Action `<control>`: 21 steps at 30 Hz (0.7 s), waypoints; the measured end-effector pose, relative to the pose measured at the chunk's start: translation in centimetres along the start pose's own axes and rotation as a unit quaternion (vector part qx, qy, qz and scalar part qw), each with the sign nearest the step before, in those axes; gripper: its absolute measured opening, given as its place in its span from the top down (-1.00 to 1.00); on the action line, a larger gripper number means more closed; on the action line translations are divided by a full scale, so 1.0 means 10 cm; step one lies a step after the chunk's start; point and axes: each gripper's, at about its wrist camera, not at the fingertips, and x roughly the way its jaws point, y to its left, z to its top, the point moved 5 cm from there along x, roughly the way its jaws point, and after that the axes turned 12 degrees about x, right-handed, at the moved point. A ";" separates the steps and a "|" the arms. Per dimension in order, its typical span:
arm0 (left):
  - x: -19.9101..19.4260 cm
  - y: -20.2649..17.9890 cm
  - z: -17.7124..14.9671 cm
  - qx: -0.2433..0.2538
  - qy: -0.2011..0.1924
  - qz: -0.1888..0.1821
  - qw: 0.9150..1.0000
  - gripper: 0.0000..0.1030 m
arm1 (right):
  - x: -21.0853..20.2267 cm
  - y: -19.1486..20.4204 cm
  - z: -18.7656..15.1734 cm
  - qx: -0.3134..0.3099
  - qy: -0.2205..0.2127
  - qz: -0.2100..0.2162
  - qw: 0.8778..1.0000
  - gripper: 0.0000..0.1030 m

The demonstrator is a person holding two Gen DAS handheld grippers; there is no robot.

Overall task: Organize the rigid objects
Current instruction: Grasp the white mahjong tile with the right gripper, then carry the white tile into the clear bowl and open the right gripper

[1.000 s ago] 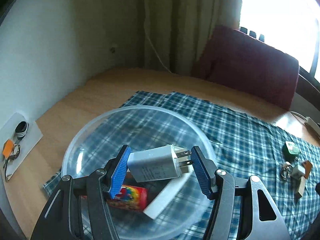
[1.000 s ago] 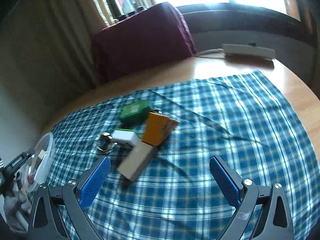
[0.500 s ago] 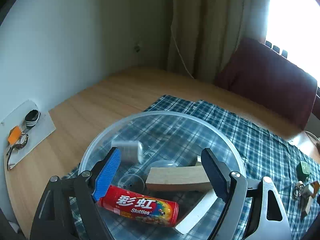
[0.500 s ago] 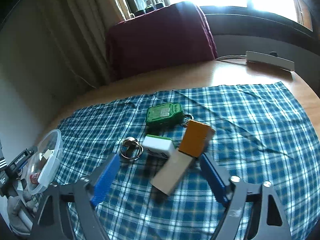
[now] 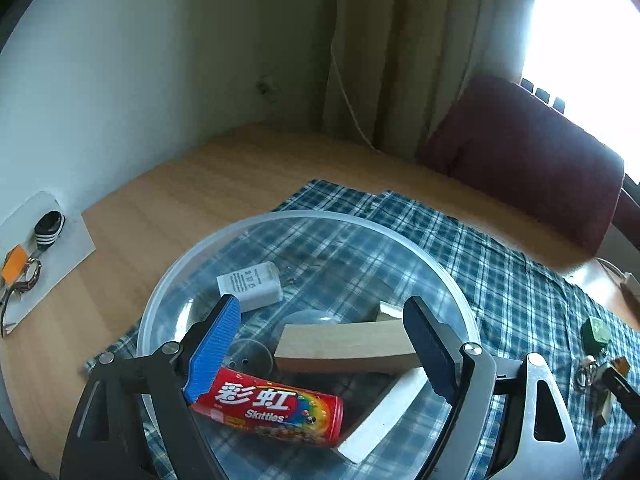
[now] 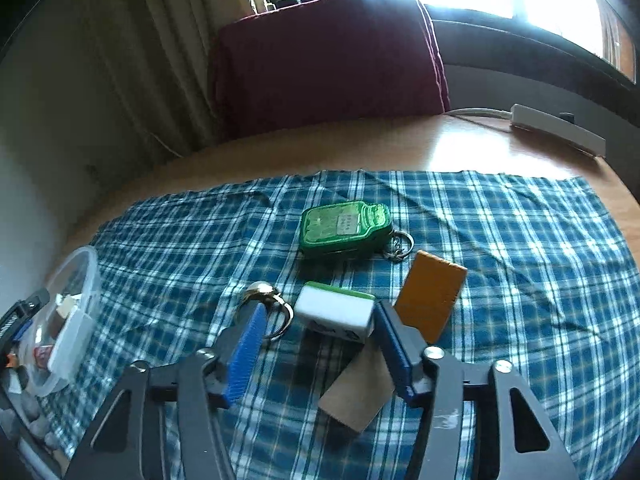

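The left gripper [image 5: 322, 344] hangs spread and empty over the bowl [image 5: 192, 264], where a Skittles tube [image 5: 272, 408], block [image 5: 344, 346] and charger [image 5: 250, 284] lie. The right gripper [image 6: 318, 344], jaws apart (not gripping), flanks the tile [image 6: 334, 314] on the cloth [image 6: 520, 280]; the green keychain [image 6: 344, 228] lies beyond.

Black gripper frames [image 5: 320, 356] — silver screws, ribbed blue pads [image 6: 246, 354] on the jaws.

Right tool [image 6: 316, 344] low over blue plaid cloth [image 6: 500, 240], fingers [image 6: 244, 350] apart either side of white green-topped tile [image 6: 334, 314]. Metal ring [image 6: 266, 300] beside tile; orange block [image 6: 432, 294] and wooden block [image 6: 358, 394] adjacent. Green keychain [image 6: 344, 228] beyond. Clear bowl [image 6: 80, 312] far left.
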 end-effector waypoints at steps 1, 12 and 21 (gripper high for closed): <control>0.00 0.00 0.00 0.000 0.000 -0.001 1.000 -0.63 | 0.00 -0.01 0.01 -0.002 -0.001 -0.004 1.000 0.03; 0.03 -0.03 -0.01 0.003 0.002 -0.002 1.000 -0.64 | 0.03 0.03 0.01 -0.015 -0.008 -0.011 1.000 0.17; 0.01 -0.04 -0.01 0.002 0.001 -0.008 1.000 -0.64 | -0.26 0.13 0.02 -0.017 -0.043 -0.004 0.999 0.19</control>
